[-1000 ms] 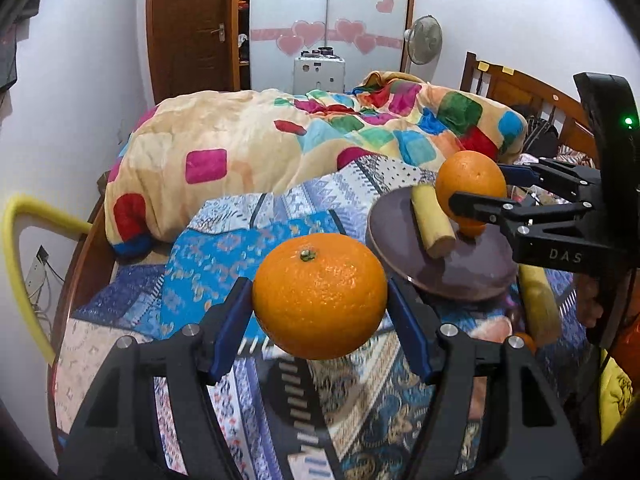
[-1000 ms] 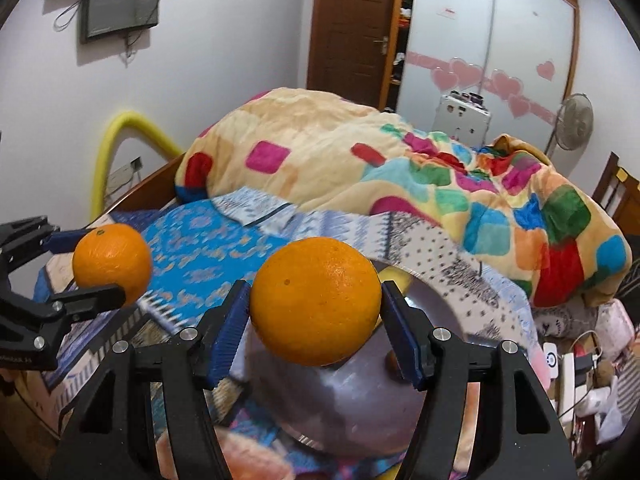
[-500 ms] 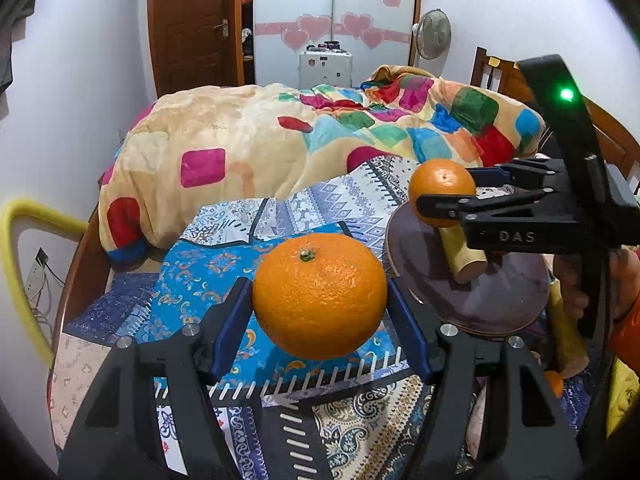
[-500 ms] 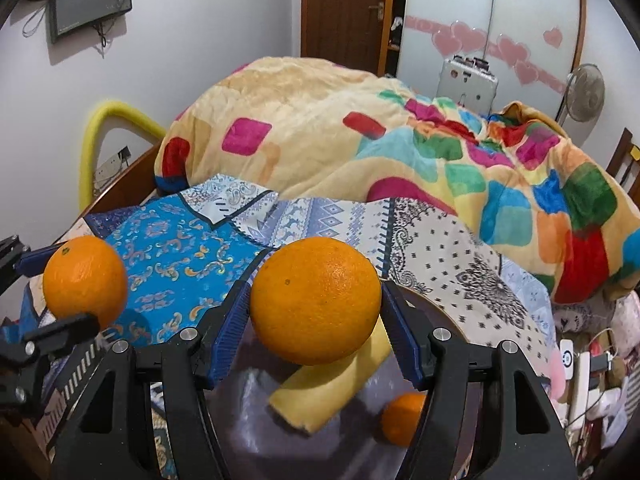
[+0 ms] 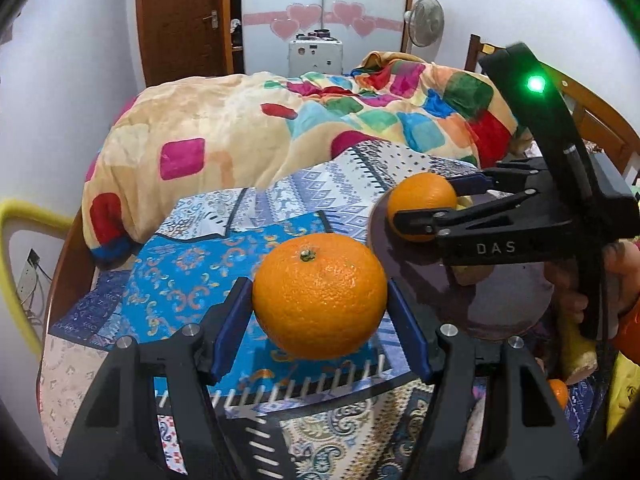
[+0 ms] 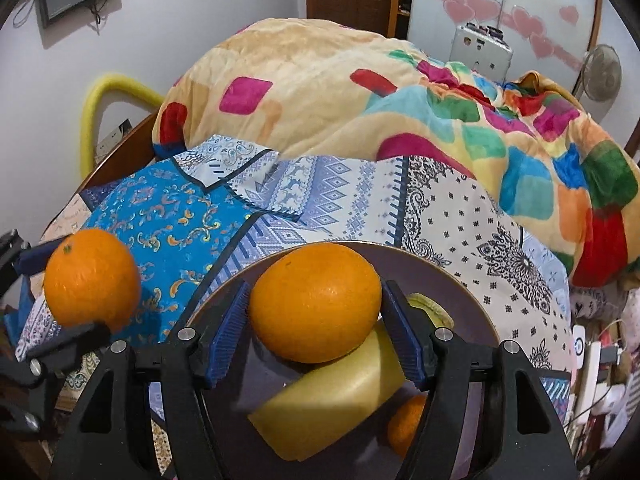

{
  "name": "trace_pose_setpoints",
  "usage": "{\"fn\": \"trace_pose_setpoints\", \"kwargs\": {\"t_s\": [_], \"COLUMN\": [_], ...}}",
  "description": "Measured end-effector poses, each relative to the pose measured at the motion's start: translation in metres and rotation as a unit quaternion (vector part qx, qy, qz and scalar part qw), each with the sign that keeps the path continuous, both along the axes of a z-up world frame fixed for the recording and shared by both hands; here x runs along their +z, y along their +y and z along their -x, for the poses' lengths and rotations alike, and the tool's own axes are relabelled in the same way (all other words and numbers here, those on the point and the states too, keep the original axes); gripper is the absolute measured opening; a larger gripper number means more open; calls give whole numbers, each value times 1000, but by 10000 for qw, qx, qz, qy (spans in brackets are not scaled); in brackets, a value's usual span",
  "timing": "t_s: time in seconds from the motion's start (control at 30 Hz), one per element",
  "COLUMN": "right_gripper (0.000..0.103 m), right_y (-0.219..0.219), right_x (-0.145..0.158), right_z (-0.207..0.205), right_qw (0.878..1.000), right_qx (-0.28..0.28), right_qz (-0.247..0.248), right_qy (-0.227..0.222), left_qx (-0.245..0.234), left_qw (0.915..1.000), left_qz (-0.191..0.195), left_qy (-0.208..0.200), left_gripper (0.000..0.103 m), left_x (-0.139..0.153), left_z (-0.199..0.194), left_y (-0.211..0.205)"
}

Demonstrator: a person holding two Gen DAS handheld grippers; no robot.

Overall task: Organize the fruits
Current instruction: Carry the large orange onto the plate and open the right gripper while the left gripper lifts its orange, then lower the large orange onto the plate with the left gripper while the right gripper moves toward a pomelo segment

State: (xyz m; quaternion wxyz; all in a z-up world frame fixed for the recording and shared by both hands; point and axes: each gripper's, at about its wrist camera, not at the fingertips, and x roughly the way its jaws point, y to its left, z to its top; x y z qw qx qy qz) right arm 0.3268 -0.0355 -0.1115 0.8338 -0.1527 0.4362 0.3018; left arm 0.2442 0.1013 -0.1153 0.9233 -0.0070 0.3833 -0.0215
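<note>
1. Both grippers hold fruit: my left gripper (image 5: 320, 308) is clamped on an orange (image 5: 319, 297) at centre frame, over the blue cloth (image 5: 188, 268).
2. My right gripper (image 6: 316, 308) pinches a second orange (image 6: 315, 302) above the dark plate (image 6: 460, 292).
3. That plate already carries a yellow banana-like piece (image 6: 332, 400) and a small orange (image 6: 406, 424); I judge both held oranges remain unplaced.
4. Each orange looks round, glossy, and unblemished.
</note>
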Motion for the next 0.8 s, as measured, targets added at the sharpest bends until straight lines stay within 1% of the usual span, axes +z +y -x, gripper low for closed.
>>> {"fn": "trace_pose_setpoints", "kwargs": {"t_s": [0.07, 0.17, 0.3, 0.43, 0.57, 0.7, 0.8], "right_gripper": [64, 67, 67, 67, 67, 67, 67], "right_y": [-3, -11, -33, -59, -81, -103, -117], "right_x": [4, 12, 27, 38, 40, 38, 36], "right_z": [1, 5, 14, 26, 35, 45, 48], "right_qw": [10000, 9998, 9990, 9977, 9967, 9950, 9939], "right_qx": [12, -28, -140, -267, -397, -528, -607], "right_qz": [-49, -143, -333, -379, -329, -193, -181], "right_qy": [-11, -105, -259, -496, -624, -823, -907], "left_qx": [-33, -52, -86, -157, -222, -288, -320], "left_qw": [10000, 10000, 10000, 9999, 9997, 9995, 9994], "left_qz": [-11, -14, 13, 14, 54, -2, -8], "left_qy": [-4, 7, 12, 36, 75, 103, 164], "left_gripper": [67, 67, 67, 67, 67, 67, 67], "left_x": [1, 2, 5, 6, 6, 4, 1], "left_z": [-1, -2, -4, -7, -13, -20, -27], "left_y": [-3, -8, -16, -28, -42, -54, -60]}}
